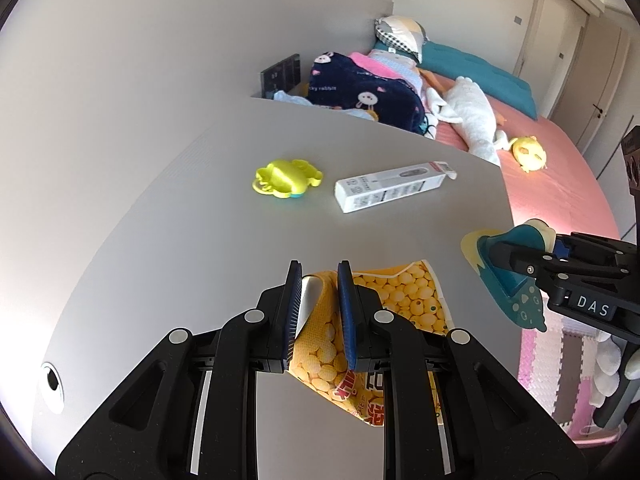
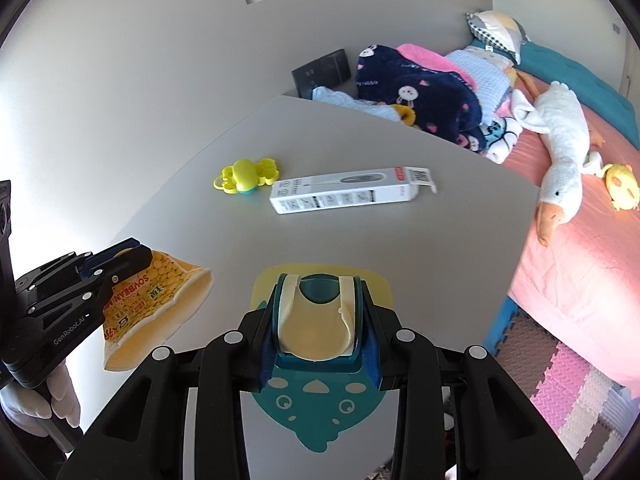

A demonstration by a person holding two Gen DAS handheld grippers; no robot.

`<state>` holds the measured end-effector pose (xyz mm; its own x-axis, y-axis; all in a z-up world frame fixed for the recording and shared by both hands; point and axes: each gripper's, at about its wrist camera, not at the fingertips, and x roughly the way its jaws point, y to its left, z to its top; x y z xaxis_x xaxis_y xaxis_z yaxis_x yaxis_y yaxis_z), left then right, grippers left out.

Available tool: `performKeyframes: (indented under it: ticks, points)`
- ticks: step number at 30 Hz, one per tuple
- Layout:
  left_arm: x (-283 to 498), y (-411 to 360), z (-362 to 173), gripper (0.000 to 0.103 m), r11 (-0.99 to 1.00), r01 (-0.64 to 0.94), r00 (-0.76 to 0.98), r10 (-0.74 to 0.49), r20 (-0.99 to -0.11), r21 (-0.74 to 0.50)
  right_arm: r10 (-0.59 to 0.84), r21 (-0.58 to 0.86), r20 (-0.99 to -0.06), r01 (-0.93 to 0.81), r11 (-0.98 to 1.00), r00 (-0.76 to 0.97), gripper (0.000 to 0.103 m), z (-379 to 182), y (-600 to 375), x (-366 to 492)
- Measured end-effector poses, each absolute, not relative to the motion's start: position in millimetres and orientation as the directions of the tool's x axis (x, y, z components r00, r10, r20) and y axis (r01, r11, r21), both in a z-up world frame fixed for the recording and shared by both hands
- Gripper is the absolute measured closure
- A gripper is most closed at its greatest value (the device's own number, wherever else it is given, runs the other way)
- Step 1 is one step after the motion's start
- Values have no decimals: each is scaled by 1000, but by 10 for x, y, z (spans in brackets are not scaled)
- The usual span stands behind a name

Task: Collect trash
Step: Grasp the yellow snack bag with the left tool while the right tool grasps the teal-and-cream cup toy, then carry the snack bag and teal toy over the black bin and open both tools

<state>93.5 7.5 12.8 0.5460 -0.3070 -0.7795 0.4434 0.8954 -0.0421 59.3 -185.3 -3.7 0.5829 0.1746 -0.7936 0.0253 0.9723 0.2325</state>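
My left gripper (image 1: pixel 320 270) is shut on a yellow snack bag (image 1: pixel 404 292) printed with soybeans, which hangs above the grey table (image 1: pixel 192 240). The right wrist view shows that bag (image 2: pixel 160 300) at the left, dangling from the left gripper (image 2: pixel 134 258), held by a white-gloved hand (image 2: pixel 40 400). My right gripper (image 2: pixel 318 280) is shut on a teal and pale yellow rubbery bib-like piece (image 2: pixel 316 332) with a cartoon face, also lifted off the table. In the left wrist view the same piece (image 1: pixel 516 304) sits at the right in the right gripper (image 1: pixel 496 254).
A long white carton (image 2: pixel 344 194) and a yellow plastic toy (image 2: pixel 246 176) lie further back on the table. Beyond its edge is a pink bed (image 2: pixel 580 272) with blankets, a plush goose (image 2: pixel 564 140) and a yellow plush. Foam floor mats (image 2: pixel 560 380) lie at the lower right.
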Motion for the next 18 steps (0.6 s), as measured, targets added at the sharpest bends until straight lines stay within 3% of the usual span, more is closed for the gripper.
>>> performKeyframes:
  ticks: [18]
  points:
    - [440,-1065,288,85,798,601,492,-408,-769,-39,121,238,-780,113,965,614,67,112,-2707,-132]
